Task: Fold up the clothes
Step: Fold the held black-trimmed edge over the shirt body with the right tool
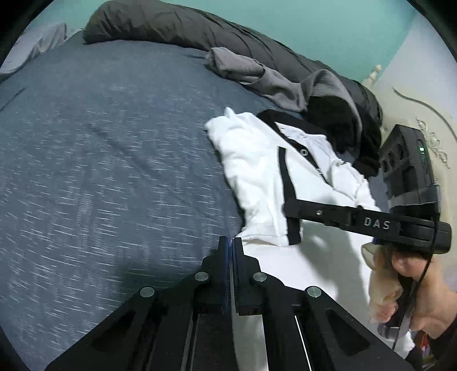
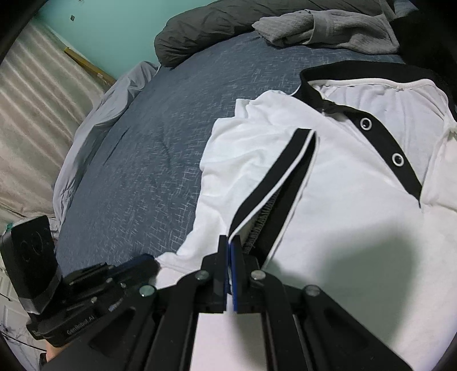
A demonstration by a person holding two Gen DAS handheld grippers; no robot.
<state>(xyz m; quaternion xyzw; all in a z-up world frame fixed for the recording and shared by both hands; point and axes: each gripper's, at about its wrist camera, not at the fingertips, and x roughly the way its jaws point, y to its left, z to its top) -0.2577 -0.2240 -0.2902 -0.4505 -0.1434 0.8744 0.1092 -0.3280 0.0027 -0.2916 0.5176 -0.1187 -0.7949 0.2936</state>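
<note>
A white shirt with black trim and snap buttons (image 2: 357,182) lies on the blue bed; it also shows in the left wrist view (image 1: 262,171). Its left sleeve with a black cuff (image 2: 274,182) is folded across the chest. My right gripper (image 2: 230,242) is shut on the black cuff's end. My left gripper (image 1: 230,242) is shut on the shirt's white left edge. In the left wrist view the right gripper (image 1: 291,211) reaches in from the right onto the sleeve. In the right wrist view the left gripper (image 2: 151,264) pinches the shirt's edge at lower left.
The blue bedsheet (image 1: 100,157) spreads to the left. A dark grey duvet (image 1: 177,25) and a grey garment (image 1: 257,74) lie along the far edge, with dark clothes (image 1: 342,125) behind the shirt. A cream headboard (image 1: 422,114) is at right.
</note>
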